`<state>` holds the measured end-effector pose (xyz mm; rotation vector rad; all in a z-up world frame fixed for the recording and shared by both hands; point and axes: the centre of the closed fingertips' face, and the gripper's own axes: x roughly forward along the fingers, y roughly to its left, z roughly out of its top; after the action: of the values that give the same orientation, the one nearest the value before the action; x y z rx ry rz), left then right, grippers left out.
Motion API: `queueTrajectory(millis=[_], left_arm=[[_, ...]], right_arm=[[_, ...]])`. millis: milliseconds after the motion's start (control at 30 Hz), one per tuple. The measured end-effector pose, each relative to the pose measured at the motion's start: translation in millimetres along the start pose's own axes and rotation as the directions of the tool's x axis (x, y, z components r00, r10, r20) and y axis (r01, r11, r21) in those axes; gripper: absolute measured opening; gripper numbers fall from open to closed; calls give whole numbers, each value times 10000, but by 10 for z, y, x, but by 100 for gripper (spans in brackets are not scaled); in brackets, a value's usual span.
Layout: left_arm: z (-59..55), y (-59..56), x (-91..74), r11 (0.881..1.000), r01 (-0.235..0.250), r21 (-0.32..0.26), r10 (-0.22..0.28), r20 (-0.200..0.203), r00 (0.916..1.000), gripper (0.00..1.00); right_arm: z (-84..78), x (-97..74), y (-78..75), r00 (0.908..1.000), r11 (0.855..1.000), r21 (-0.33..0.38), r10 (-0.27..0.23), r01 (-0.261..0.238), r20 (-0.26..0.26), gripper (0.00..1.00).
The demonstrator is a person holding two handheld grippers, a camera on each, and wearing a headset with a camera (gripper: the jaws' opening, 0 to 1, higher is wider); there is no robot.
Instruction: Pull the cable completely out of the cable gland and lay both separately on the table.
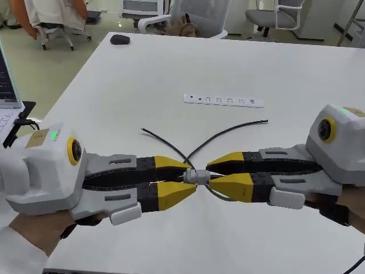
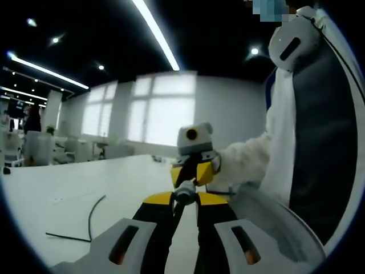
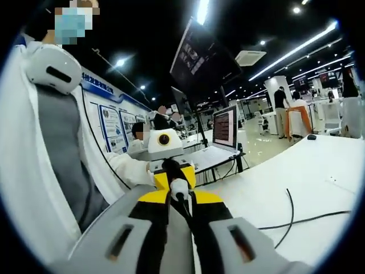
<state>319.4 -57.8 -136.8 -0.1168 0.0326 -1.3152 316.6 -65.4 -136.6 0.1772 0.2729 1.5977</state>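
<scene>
Left claw [image 1: 191, 177] clamped on cable gland [image 1: 198, 176]; right claw [image 1: 210, 173] pinched onto cable [image 1: 239, 126], both just above bench [image 1: 171, 68]

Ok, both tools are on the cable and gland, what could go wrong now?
The right tool seems to pinch only the thin black cable beside the cable gland; pulling may slide it through the jaws. The left tool holds the small gland near its jaw tips, so it could pop free. The crossed cable tails may whip toward the power strip.
</scene>
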Motion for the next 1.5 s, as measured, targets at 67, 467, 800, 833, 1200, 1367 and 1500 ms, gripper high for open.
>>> queueTrajectory(millis=[67, 467, 800, 833, 1200, 1367, 1500], left_arm=[[0, -2, -5, 10000, -8, 88, 9, -56, 10000, 16], [-8, 40, 23, 9993, -96, 357, 106, -281, 9995, 16], [-68, 86, 2, 9992, -198, -361, 179, -520, 9985, 16], [-67, 83, 0, 9990, -197, -390, 176, -518, 9985, 16], [-108, 44, 1, 9897, 132, -1423, -252, -825, 9963, 15], [-119, 31, 7, 9796, 274, -1993, -469, -941, 9945, 14], [-113, 15, -3, 9451, 500, -3230, -756, -674, 9949, 14]], right_arm=[[-13, 6, 6, 10000, 9999, 108, 21, -21, -57, 13], [-39, 60, -13, 9999, 9986, 520, -54, 59, -88, 11], [-97, 96, -40, 9990, 9989, 352, -302, 314, -340, 10], [-98, 98, -34, 9989, 9993, 219, -311, 319, -353, 10], [-126, 88, 5, 9988, 9978, -624, -248, 221, -432, 9], [-140, 89, 28, 9966, 9868, -1608, -301, 175, -766, 9], [-126, 108, 70, 9931, 9435, -3314, -357, -35, -1121, 9]])
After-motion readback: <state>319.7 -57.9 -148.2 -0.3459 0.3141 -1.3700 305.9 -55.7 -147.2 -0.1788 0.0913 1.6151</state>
